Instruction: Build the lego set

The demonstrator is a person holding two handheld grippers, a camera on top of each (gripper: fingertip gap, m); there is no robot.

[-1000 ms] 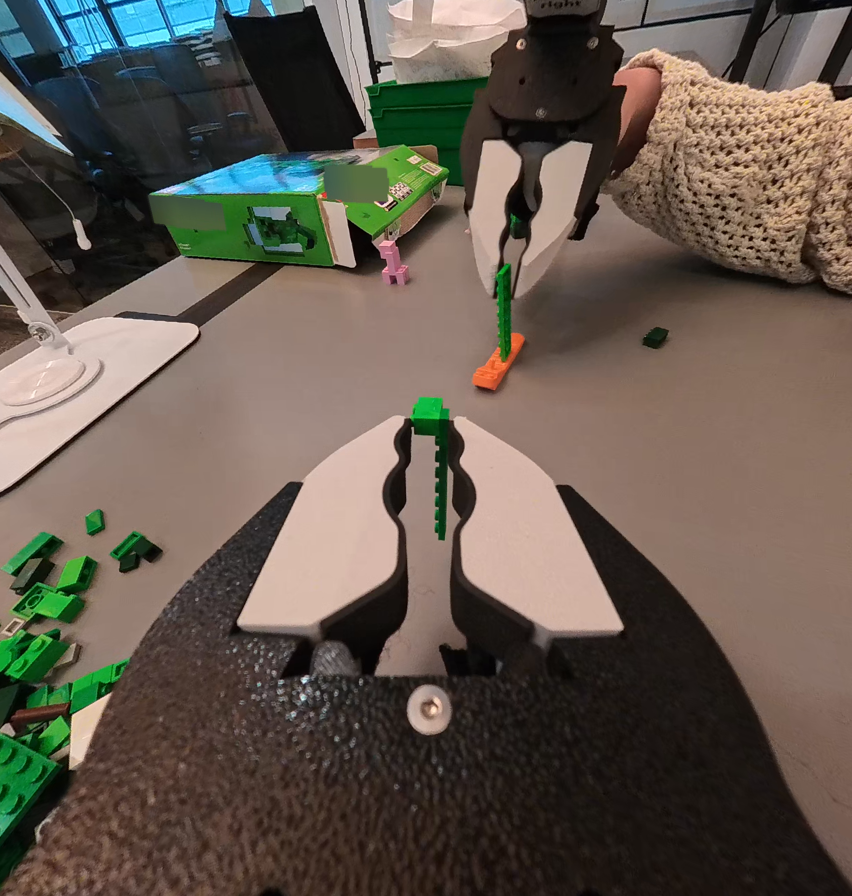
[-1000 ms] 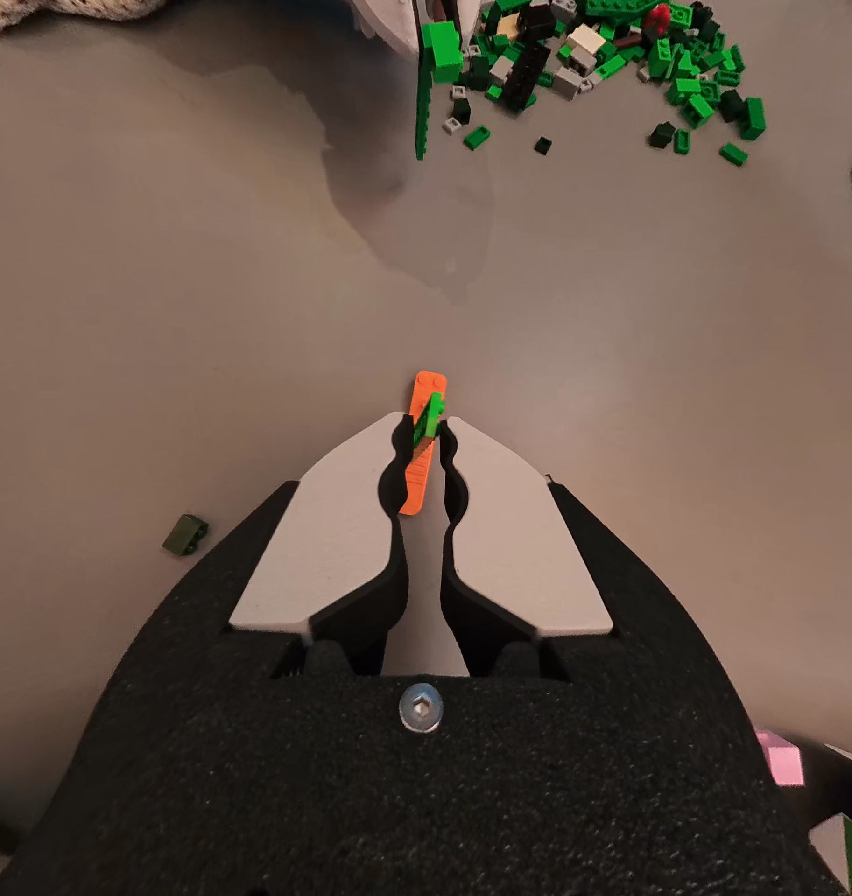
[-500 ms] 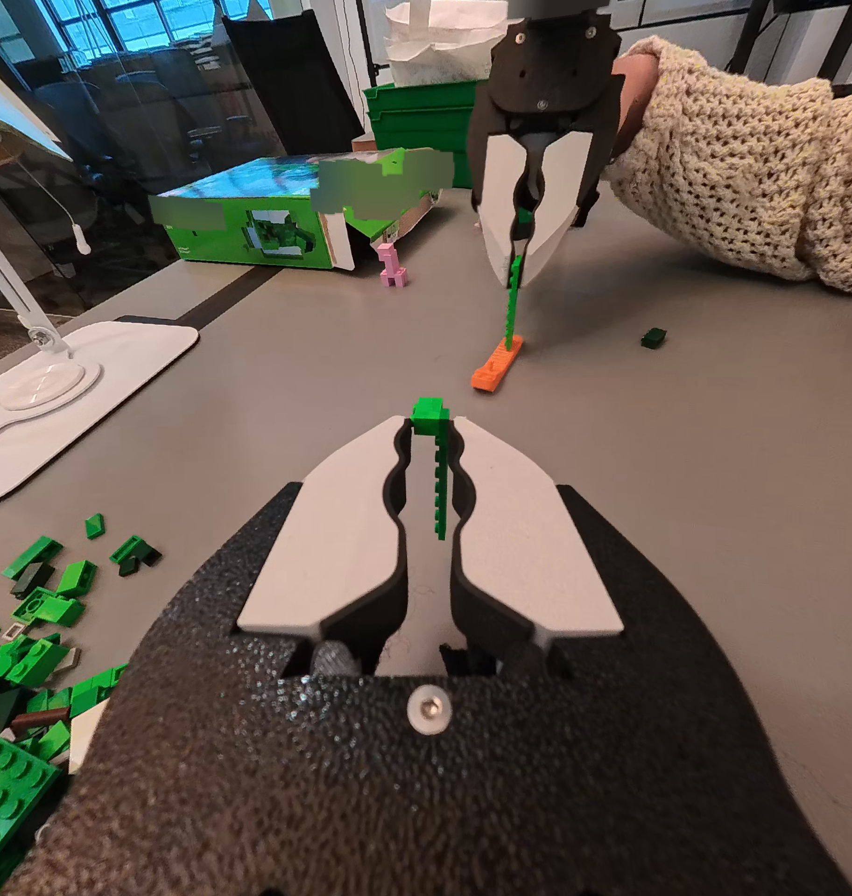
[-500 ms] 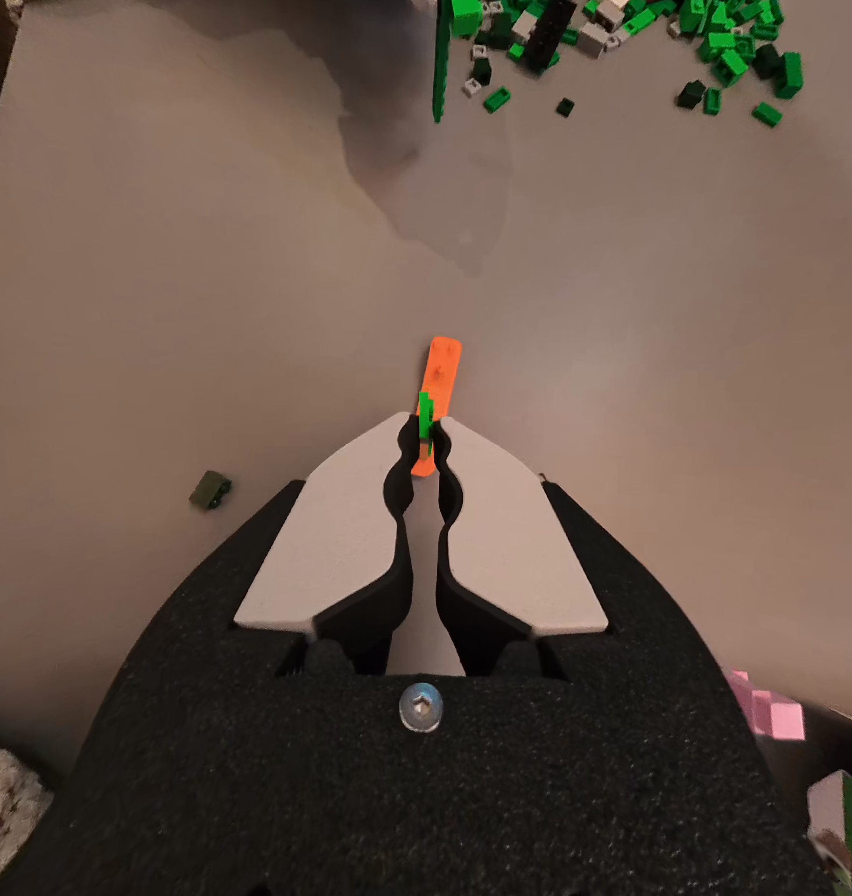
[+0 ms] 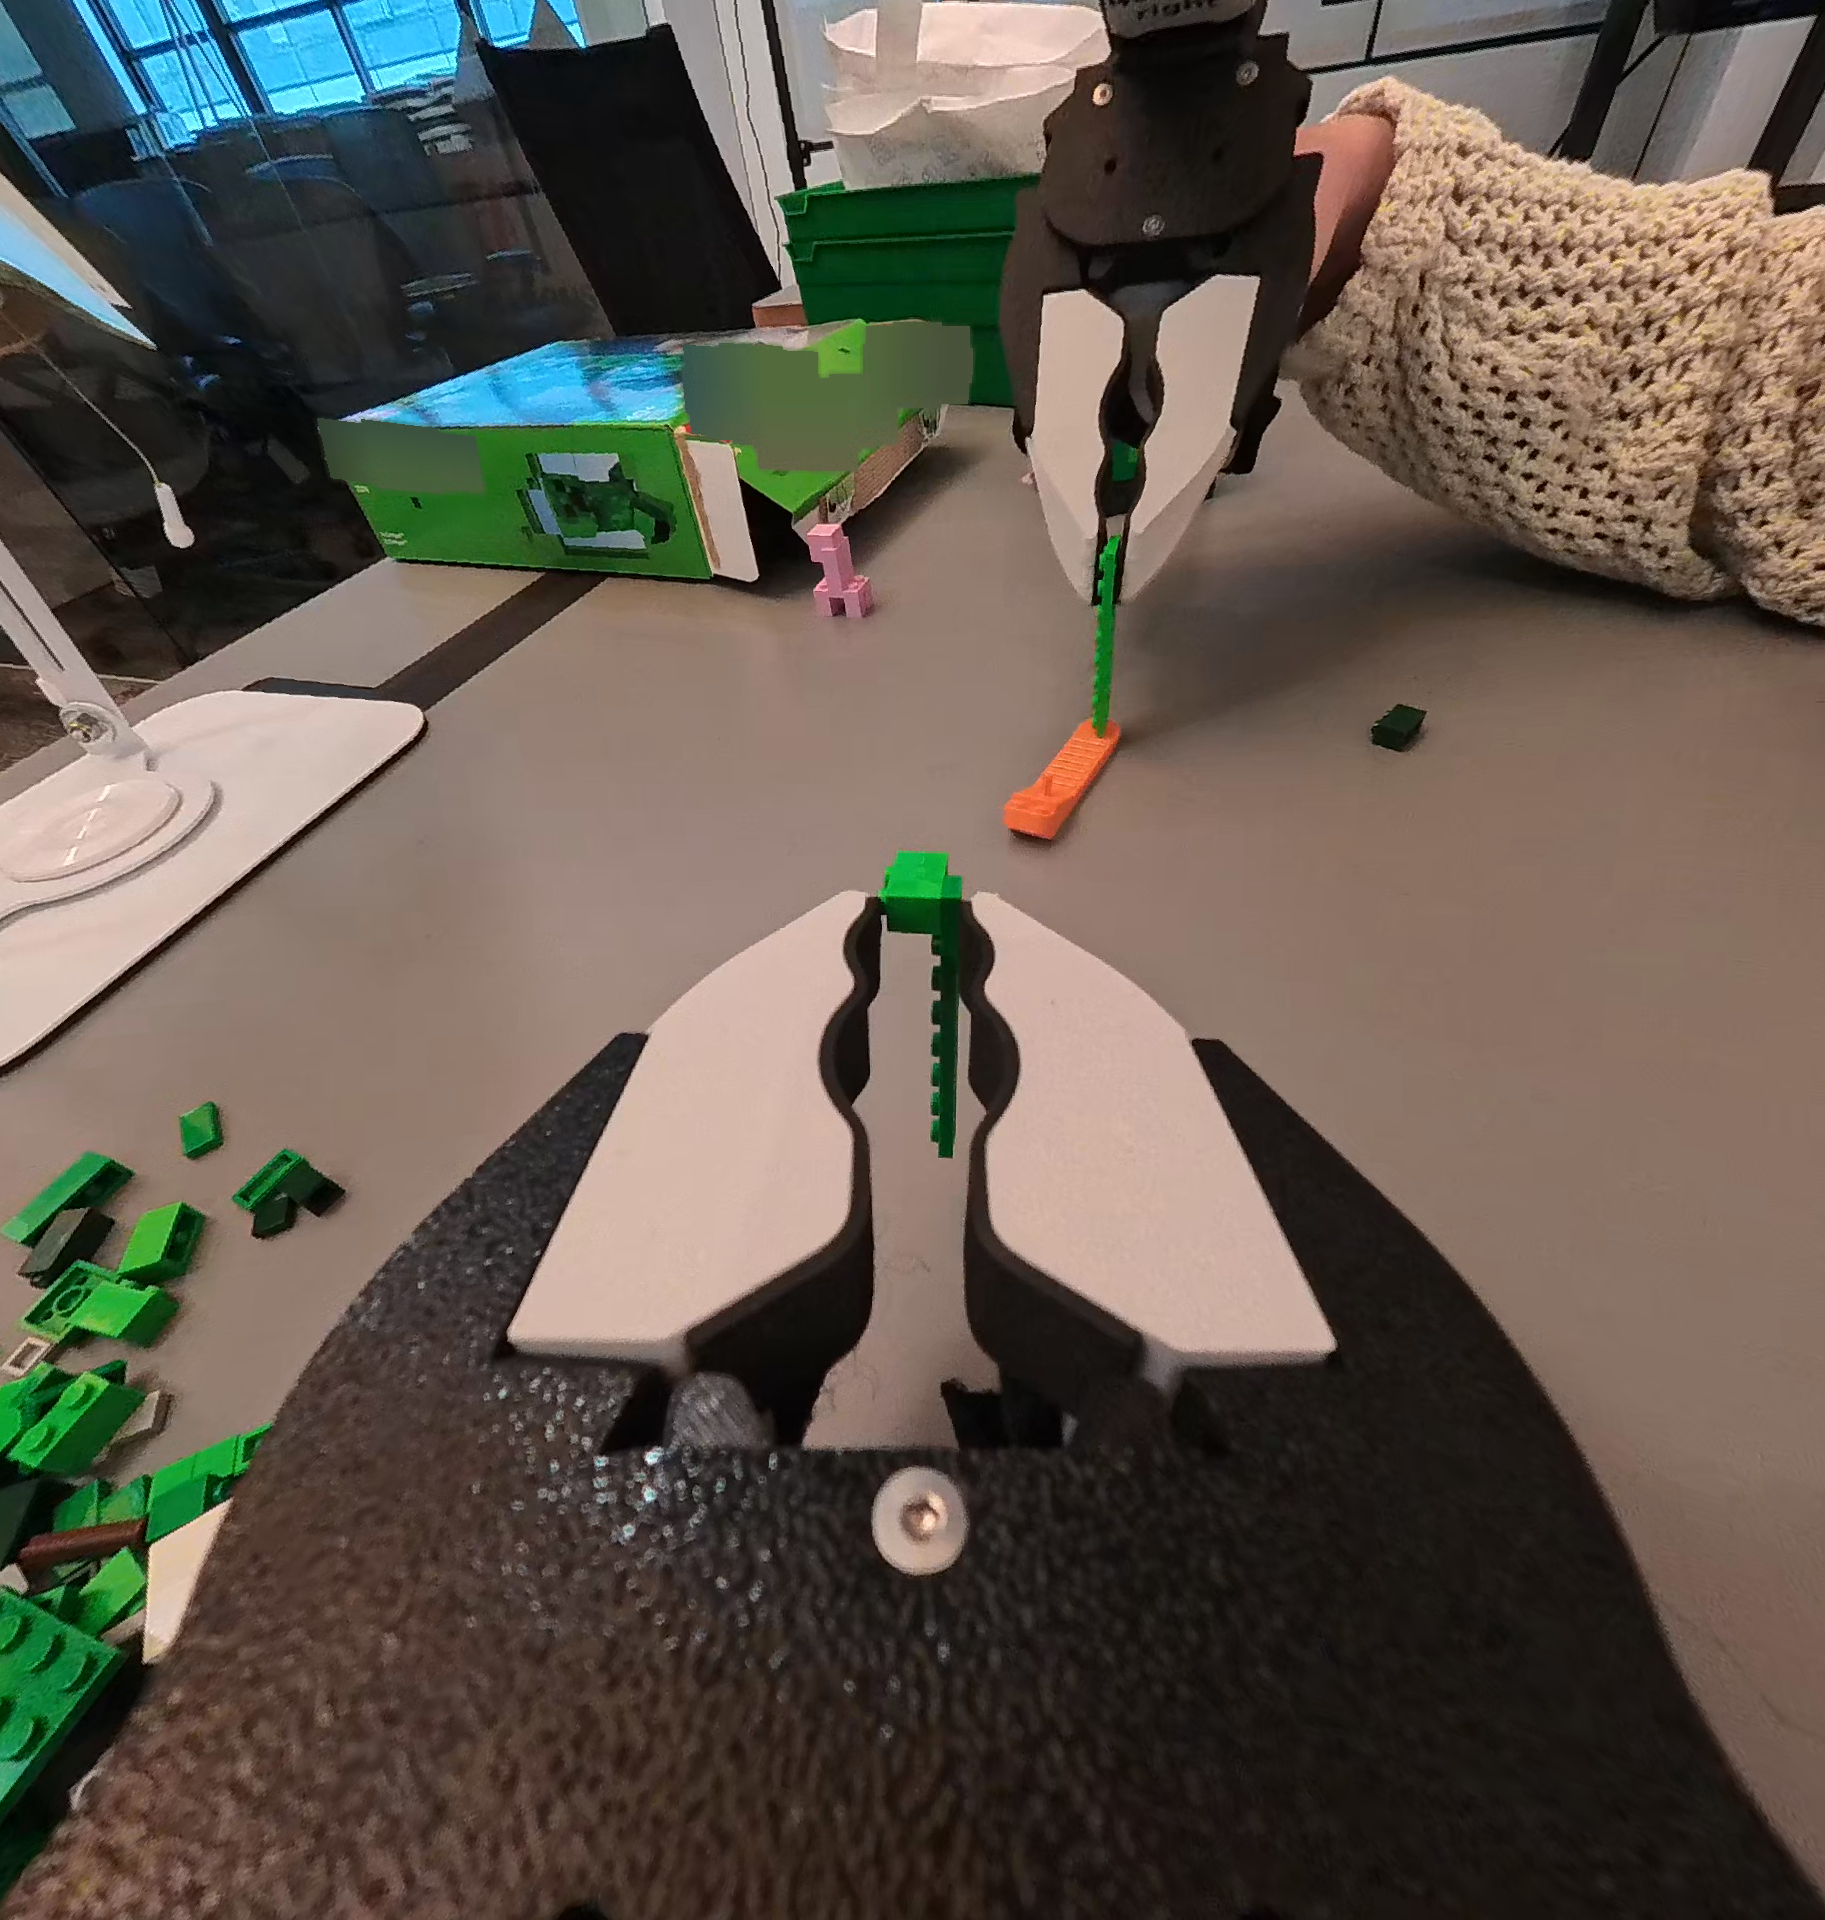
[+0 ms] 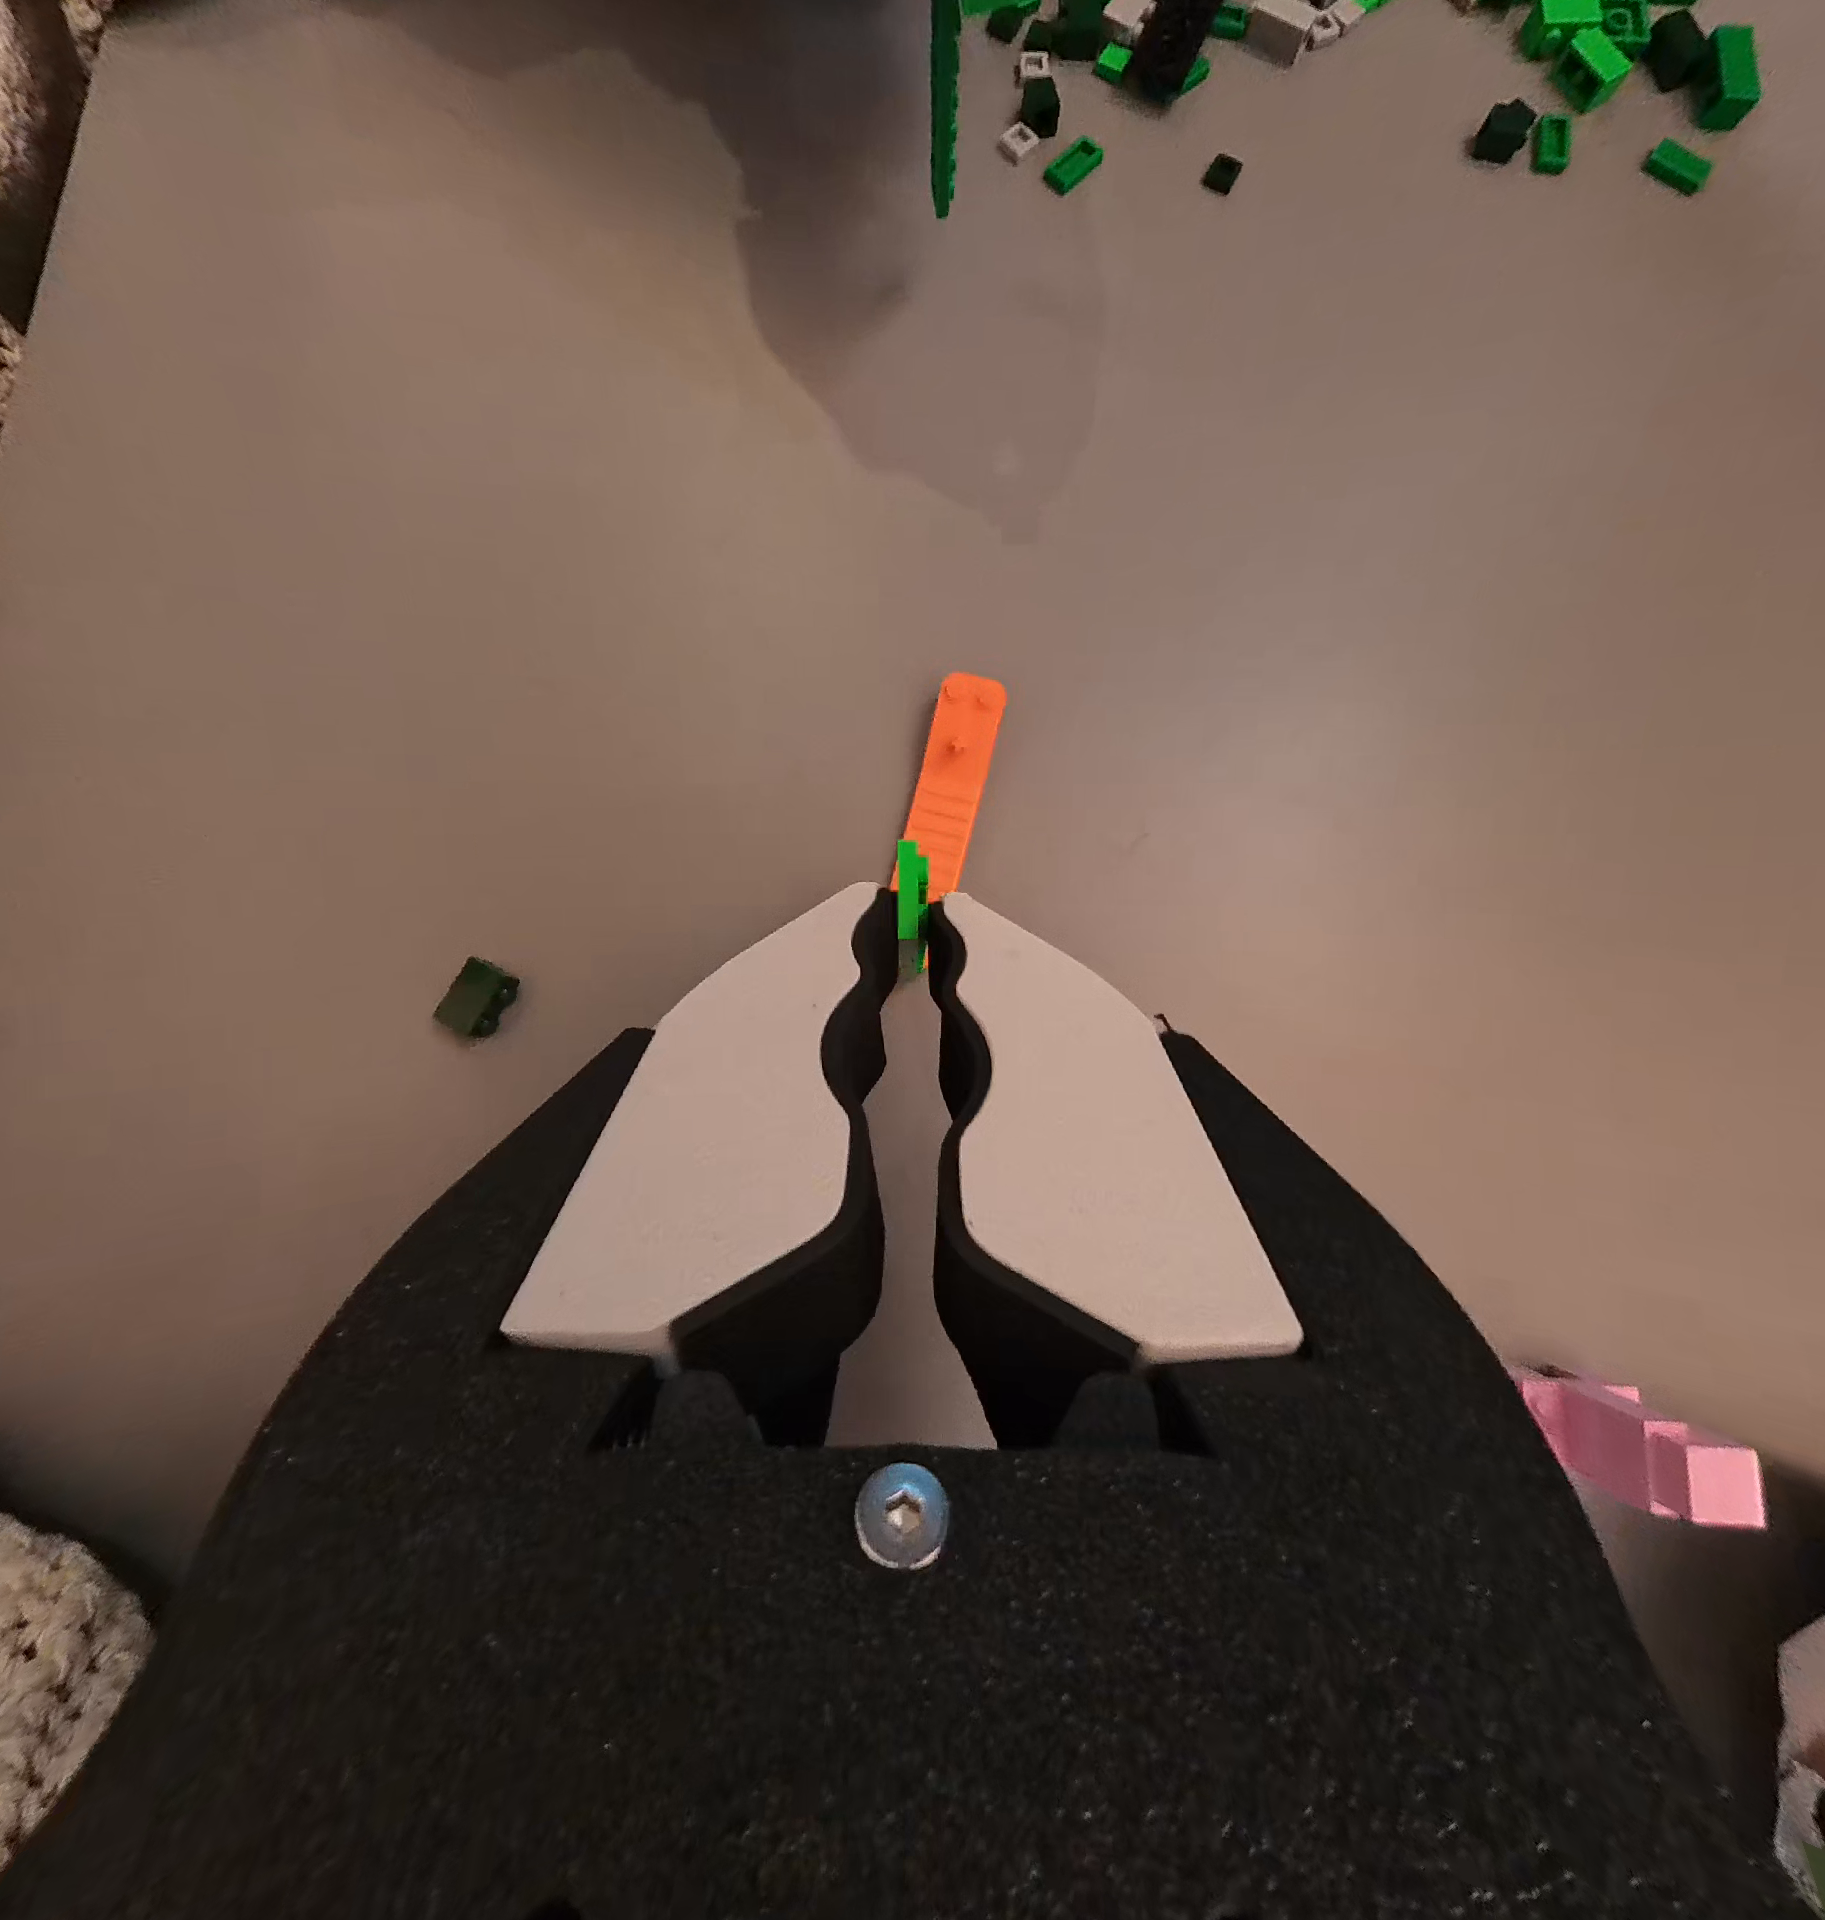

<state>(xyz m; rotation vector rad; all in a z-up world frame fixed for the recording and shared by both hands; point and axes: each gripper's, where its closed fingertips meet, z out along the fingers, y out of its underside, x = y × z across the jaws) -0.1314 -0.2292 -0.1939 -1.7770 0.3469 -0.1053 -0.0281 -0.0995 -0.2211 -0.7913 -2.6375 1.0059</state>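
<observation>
My left gripper (image 5: 923, 904) is shut on a thin green plate (image 5: 946, 1049) held on edge, with a bright green brick (image 5: 916, 890) fixed at its far end. My right gripper (image 6: 913, 902) is shut on a second thin green plate (image 6: 910, 899). In the left wrist view that right gripper (image 5: 1107, 592) points down and holds its plate (image 5: 1103, 665) upright, lower end touching the orange brick separator (image 5: 1062, 777) lying on the grey table (image 5: 1510, 1039). The separator (image 6: 958, 774) lies just beyond the right fingertips.
A pile of loose green bricks (image 5: 66, 1351) lies at the left, also seen in the right wrist view (image 6: 1573, 73). A green set box (image 5: 575, 468), a pink figure (image 5: 838, 571), a dark green brick (image 5: 1398, 724), a white lamp base (image 5: 108, 831) and a sweater sleeve (image 5: 1594, 395) are around. The gap from one gripper's tips to the other's is roughly 20 centimeters. From my right tips it is roughly 15 centimeters to the pink figure (image 5: 838, 571); from my left, 30 centimeters. Seen from the right wrist view (image 6: 1604, 1417) as well.
My right gripper has risen and drawn back, lifting its green plate so only the lower end meets the separator. My left gripper and its plate have stayed still.
</observation>
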